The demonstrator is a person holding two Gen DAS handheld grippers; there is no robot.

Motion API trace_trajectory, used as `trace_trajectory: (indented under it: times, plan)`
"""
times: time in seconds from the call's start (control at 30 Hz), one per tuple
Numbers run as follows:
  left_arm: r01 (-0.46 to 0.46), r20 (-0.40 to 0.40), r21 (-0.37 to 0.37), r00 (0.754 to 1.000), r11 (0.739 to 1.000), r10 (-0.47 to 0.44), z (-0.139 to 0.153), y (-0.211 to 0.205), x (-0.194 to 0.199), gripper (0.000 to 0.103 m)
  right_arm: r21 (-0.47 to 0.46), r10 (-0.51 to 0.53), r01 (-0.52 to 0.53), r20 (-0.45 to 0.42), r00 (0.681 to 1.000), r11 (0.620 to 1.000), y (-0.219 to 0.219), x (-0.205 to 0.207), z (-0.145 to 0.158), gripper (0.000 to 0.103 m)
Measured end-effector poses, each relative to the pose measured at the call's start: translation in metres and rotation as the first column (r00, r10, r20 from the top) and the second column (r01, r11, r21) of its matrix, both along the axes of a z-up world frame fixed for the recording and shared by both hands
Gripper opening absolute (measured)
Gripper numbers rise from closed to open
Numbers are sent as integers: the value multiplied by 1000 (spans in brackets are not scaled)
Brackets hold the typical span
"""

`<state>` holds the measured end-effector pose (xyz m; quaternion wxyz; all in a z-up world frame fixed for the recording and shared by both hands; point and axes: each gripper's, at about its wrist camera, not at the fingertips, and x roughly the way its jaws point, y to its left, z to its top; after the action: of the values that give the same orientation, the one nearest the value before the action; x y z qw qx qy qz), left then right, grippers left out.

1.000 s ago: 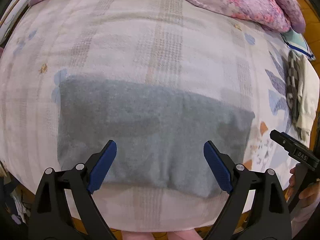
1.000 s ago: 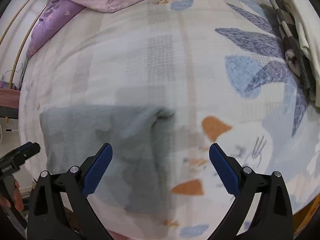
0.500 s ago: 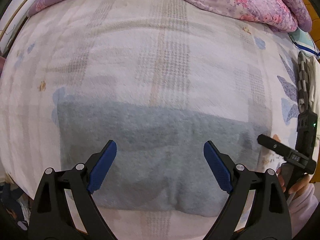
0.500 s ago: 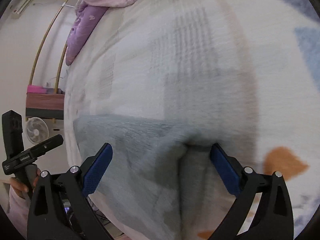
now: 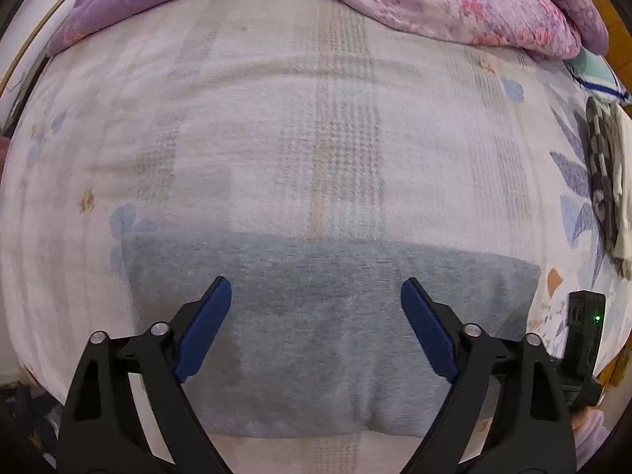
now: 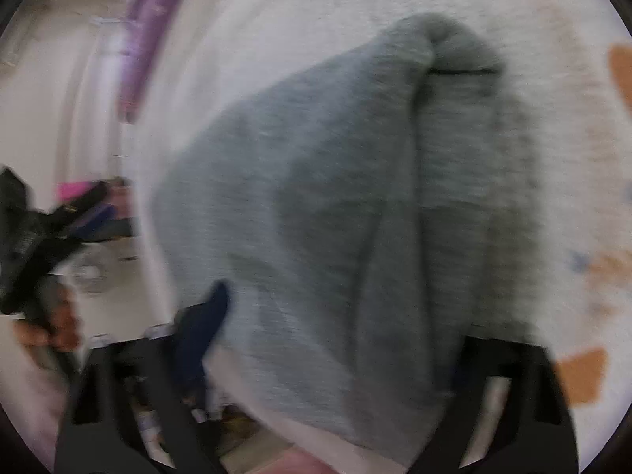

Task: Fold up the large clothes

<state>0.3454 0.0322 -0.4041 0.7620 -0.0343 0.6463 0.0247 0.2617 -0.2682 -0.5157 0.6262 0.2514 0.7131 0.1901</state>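
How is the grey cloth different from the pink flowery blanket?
The grey garment is plain; the pink quilt has flowers. The grey garment lies flat in a folded rectangle near the grippers; the pink quilt is bunched up at the far end. Both rest on the pale bed cover.

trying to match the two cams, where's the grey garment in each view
Left wrist: the grey garment lies flat across the lower middle, on the bed, under the left gripper, whose jaws are closing without touching it.
Right wrist: it fills the centre, blurred and bunched, with fabric between the closing jaws of the right gripper.
Shared landmark: the purple quilt, top left in the left view and upper left in the right.
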Motion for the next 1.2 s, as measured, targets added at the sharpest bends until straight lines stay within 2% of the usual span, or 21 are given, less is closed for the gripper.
trace_trajectory:
  times: [0.03,0.07,0.1,0.13,0.2,0.27,0.43,0.5,0.57,0.6,0.63,0.67,0.73,0.8,0.87,0.93,0.97,1.03,1.07,1.13,1.2]
  plan:
    - [12,-8,-3,1000,1000,-12,-3,0,1,72,12,-30,30,-16,999,999,-2,-1,3,30]
    - [18,-13,-3,1000,1000,-18,-5,0,2,63,22,-51,51,-21,998,998,-3,-2,6,22]
    - [22,-18,6,1000,1000,-22,-6,0,2,50,8,-53,53,-15,999,999,-1,-2,12,20]
    - [26,-21,8,999,1000,-25,-5,1,2,44,-20,-33,33,14,999,999,5,-3,22,19]
    - [23,-22,-2,999,1000,-23,-2,2,1,21,-56,-13,16,59,998,998,16,-3,41,17]
    - [13,-24,-28,1000,1000,-14,0,4,1,3,-39,-37,40,69,997,998,22,-5,53,17]
    - [34,-79,-57,996,998,-39,-6,4,11,0,-15,-104,106,99,990,994,36,-10,86,16]
    - [41,-110,-90,993,995,-51,-18,2,19,0,-8,-126,127,90,988,992,39,-12,90,16]
    - [33,-182,-110,982,993,-52,-43,1,27,0,-12,-143,144,89,986,989,38,-14,92,16]
    - [22,-249,-95,968,995,-45,-71,0,31,0,-14,-145,147,90,985,989,39,-14,91,16]
    - [15,-282,-91,959,996,-41,-94,0,33,0,-22,-151,154,92,984,988,40,-13,87,16]
    - [15,-281,-92,959,996,-40,-104,-1,35,0,-28,-154,158,92,984,987,42,-15,82,17]
    - [20,-328,-55,944,998,-37,-103,-7,43,0,-63,-174,177,59,983,982,42,-15,74,17]
    - [74,-382,-23,921,997,-78,-92,-17,39,0,-65,-209,210,26,978,975,41,-15,73,17]
    - [67,-435,-52,897,996,-82,-86,-20,29,0,-50,-215,217,31,976,975,43,-14,78,17]
    - [83,-424,-64,900,995,-102,-110,-19,23,0,-78,-183,186,45,982,979,49,-10,73,17]
    - [61,-416,-77,905,995,-88,-119,-16,24,2,-93,-179,182,38,983,979,49,-9,68,17]
    - [43,-446,-70,892,997,-70,-115,-17,27,0,-113,-188,188,10,982,976,53,-4,62,17]
    - [78,-439,-45,894,996,-90,-106,-22,18,0,-110,-195,194,3,981,975,52,-3,63,17]
    - [116,-473,-26,874,993,-114,-102,-29,-3,0,-93,-196,196,5,981,976,52,0,68,17]
    - [120,-430,-20,895,993,-117,-119,-28,-13,1,-94,-184,185,10,983,978,53,-1,63,17]
